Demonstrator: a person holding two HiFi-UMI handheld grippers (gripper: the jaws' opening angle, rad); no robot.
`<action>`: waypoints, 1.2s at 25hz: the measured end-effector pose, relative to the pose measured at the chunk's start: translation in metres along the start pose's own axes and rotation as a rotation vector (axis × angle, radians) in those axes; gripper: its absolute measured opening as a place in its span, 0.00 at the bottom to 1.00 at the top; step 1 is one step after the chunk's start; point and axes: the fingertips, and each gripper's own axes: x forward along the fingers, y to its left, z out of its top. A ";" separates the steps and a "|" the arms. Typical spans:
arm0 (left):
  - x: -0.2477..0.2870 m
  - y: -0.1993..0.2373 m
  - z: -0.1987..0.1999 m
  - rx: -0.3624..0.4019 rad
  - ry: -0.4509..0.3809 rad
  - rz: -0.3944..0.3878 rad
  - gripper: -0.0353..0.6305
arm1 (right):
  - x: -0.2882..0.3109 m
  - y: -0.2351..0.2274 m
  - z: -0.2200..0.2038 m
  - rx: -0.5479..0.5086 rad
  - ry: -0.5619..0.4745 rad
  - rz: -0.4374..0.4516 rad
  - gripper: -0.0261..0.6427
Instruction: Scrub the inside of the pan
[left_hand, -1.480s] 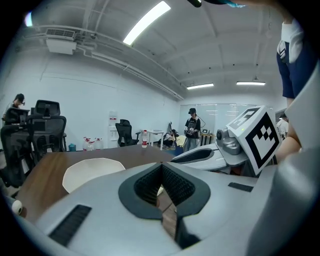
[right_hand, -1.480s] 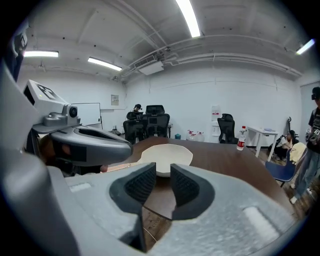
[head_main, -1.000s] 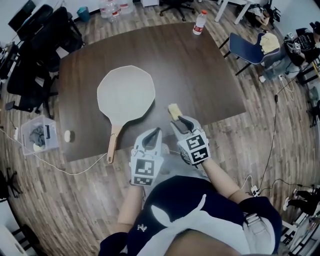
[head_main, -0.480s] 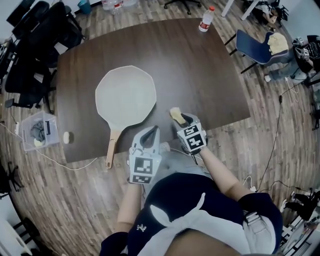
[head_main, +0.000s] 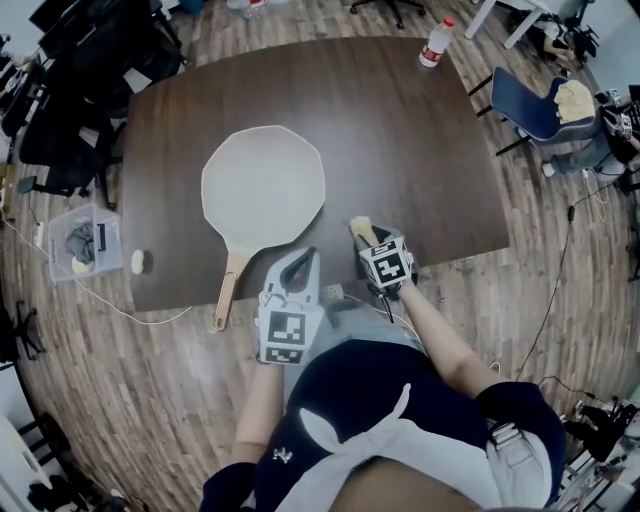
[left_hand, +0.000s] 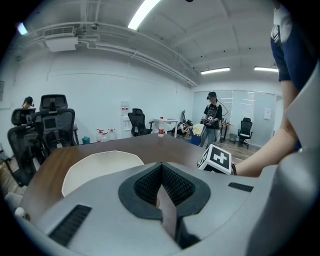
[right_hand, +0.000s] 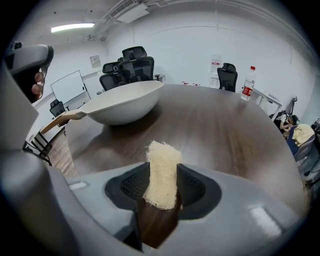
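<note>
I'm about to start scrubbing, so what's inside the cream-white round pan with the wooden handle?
In the head view the cream-white round pan with the wooden handle shows a bare pale inside, nothing in it. In the right gripper view its near wall hides the inside.

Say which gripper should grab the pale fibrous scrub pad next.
Right: the right gripper, jaws just been opening, straddles the pale fibrous scrub pad; the left gripper is shut, further away.
</note>
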 end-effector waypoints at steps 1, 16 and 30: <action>0.000 0.002 -0.001 -0.005 0.002 0.005 0.06 | 0.003 0.000 -0.002 0.002 0.010 0.002 0.28; 0.013 0.025 -0.016 -0.049 0.068 -0.026 0.06 | 0.008 -0.002 -0.004 -0.062 0.068 -0.004 0.15; -0.014 0.091 -0.024 -0.113 0.115 0.001 0.06 | -0.024 0.019 0.099 -0.074 -0.108 -0.004 0.15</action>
